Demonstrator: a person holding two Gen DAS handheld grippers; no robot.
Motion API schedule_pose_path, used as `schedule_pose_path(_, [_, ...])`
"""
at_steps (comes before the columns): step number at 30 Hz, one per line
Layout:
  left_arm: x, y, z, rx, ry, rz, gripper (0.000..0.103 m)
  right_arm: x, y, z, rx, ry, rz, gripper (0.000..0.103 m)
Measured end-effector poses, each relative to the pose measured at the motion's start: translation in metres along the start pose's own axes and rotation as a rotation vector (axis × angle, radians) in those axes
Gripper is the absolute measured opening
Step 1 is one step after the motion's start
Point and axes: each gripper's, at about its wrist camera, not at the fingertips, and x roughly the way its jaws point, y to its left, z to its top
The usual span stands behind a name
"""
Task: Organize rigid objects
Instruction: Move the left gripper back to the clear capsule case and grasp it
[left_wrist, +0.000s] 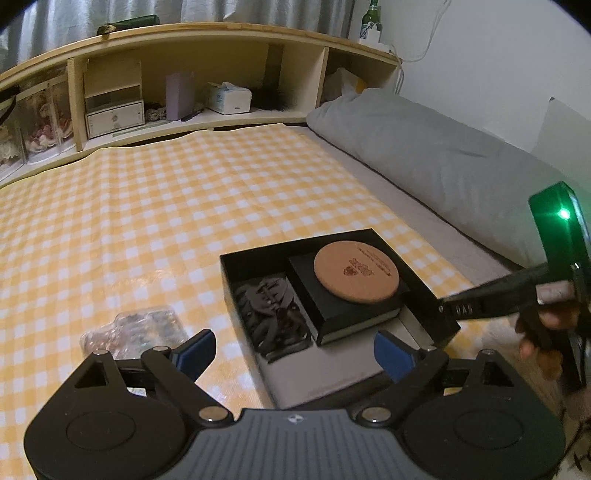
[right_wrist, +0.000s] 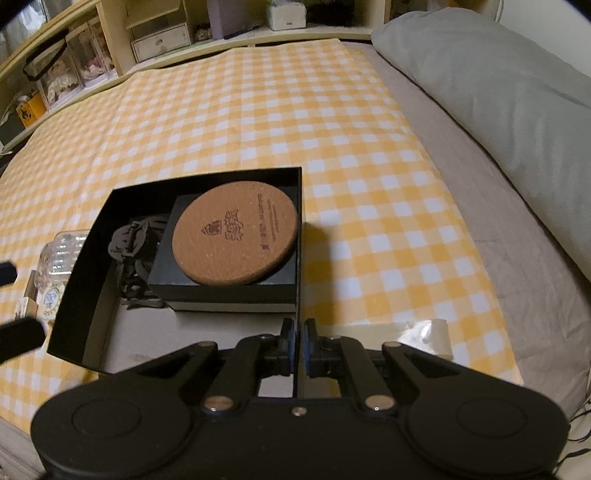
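Black box (right_wrist: 92, 295) holds cork coaster (right_wrist: 236, 232) atop smaller box (right_wrist: 221, 284); right jaws clamp box wall, left jaws spread.

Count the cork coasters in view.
1. The cork coaster lies flat on the small black box inside the open black box, whose right wall the right gripper pinches. Others could be hidden underneath.

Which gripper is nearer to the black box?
Right. The right gripper is clamped on the black box's near wall; the left gripper hovers open just short of it, touching nothing.
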Motion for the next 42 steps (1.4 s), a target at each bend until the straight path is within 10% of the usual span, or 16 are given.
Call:
schedule_pose_path(32, [-0.011, 0.086, -0.031, -0.308, -0.011, 0.144, 0.101, 0.000, 0.007, -0.002, -0.016, -0.008, -0.025, 0.005])
schedule_pose_path(42, [0.025, 0.126, -0.016, -0.400, 0.006, 0.155, 0.063, 0.002, 0.010, 0.001, -0.031, -0.004, -0.026, 0.006])
